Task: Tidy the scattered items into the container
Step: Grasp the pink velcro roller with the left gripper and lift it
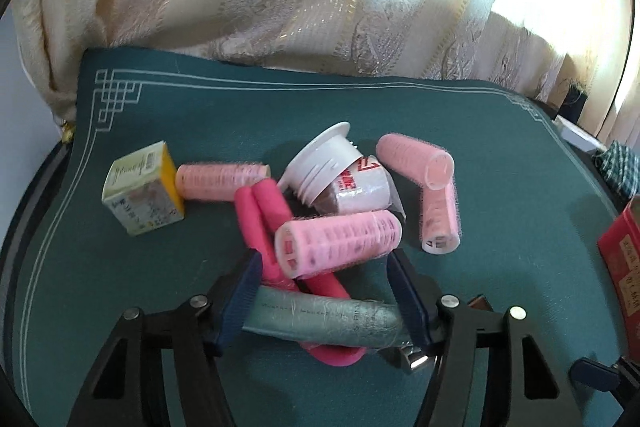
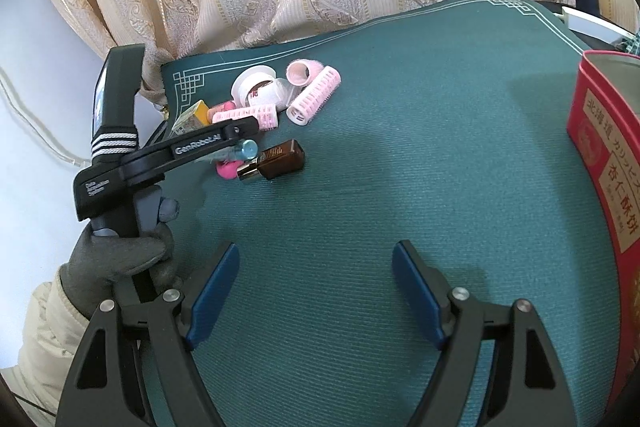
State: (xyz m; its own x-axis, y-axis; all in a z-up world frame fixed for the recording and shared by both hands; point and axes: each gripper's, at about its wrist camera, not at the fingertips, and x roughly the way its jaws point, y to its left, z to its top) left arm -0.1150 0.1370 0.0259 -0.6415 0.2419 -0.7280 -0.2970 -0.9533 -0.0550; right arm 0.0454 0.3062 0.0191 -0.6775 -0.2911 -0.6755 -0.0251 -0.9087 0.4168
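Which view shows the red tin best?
The right wrist view: the red tin stands at the right edge with its open rim and label showing. The left wrist view catches only a blurred corner of the tin at its right edge.

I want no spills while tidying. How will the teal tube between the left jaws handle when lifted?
The teal tube is round with a glossy wrap, so it may slip or roll between the flat pads. It looks rigid and probably light. Lying on the pink tool, it could drag it.
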